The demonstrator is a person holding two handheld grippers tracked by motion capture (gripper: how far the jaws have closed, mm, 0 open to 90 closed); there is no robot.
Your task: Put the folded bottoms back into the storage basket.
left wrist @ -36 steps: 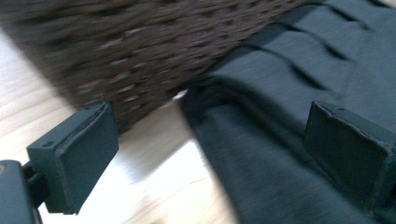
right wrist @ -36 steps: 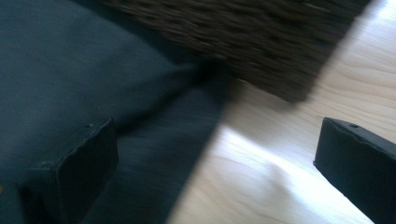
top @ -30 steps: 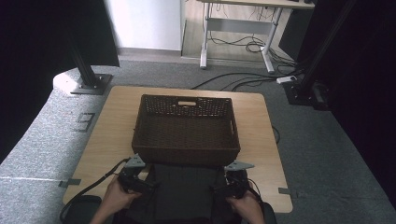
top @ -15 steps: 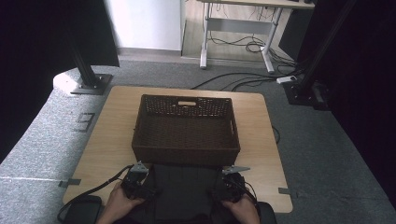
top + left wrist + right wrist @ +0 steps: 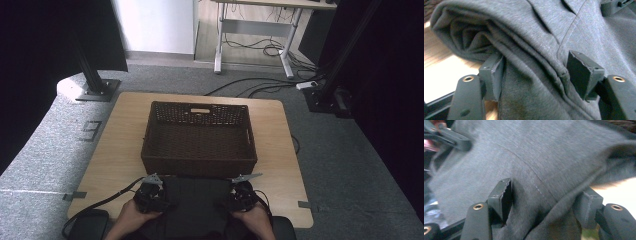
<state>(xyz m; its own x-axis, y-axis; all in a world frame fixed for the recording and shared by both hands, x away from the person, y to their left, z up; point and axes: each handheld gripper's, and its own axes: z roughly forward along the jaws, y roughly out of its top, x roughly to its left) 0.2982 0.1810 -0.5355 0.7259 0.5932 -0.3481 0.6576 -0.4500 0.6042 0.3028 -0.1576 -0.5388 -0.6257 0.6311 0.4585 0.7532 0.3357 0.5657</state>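
Observation:
A dark grey folded garment (image 5: 195, 207) lies at the table's near edge, in front of the basket. My left gripper (image 5: 150, 192) is at its left side and my right gripper (image 5: 242, 192) at its right side, each held in a hand. In the left gripper view the jaws (image 5: 536, 72) have just been closing and a thick fold of the garment (image 5: 549, 30) is bunched between the pads. The right gripper (image 5: 544, 200) has also just been closing, and its pads dent a fold of the garment (image 5: 536, 152).
A dark brown wicker basket (image 5: 200, 167) stands in the middle of the wooden table (image 5: 115, 150), just beyond the garment. A black cable trails from the left gripper off the near left corner. Desk legs and cables lie on the floor behind.

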